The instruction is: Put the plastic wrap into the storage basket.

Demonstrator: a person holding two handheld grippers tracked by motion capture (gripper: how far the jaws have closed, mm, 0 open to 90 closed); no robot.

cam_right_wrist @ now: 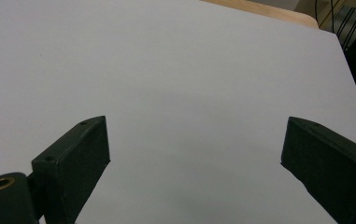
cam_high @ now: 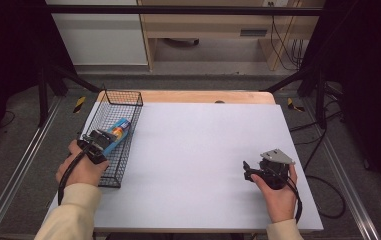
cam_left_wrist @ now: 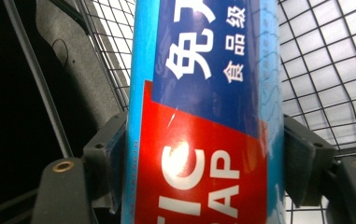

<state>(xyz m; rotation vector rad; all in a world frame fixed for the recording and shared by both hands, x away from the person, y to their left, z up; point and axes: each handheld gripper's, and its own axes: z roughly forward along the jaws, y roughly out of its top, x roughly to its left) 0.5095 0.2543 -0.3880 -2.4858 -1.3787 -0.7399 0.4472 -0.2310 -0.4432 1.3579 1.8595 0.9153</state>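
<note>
A long blue and red box (cam_high: pixel 121 128) printed with white letters lies lengthwise inside a black wire basket (cam_high: pixel 123 92) at the table's left edge. My left gripper (cam_high: pixel 109 141) reaches into the basket from the near side and is shut on the box's near end. In the left gripper view the box (cam_left_wrist: pixel 203 70) sits between both jaws of the left gripper (cam_left_wrist: pixel 203 140), with basket mesh (cam_left_wrist: pixel 334 70) behind it. My right gripper (cam_high: pixel 247 170) rests at the right of the table, open. In the right gripper view this gripper (cam_right_wrist: pixel 194 140) holds nothing over the bare white surface.
A white table top (cam_high: pixel 198 150) covers the work area, with a wooden strip (cam_high: pixel 203 96) along its far edge. Black frame posts and cables stand beyond the table on both sides. A pale cabinet (cam_high: pixel 98 35) is at the back.
</note>
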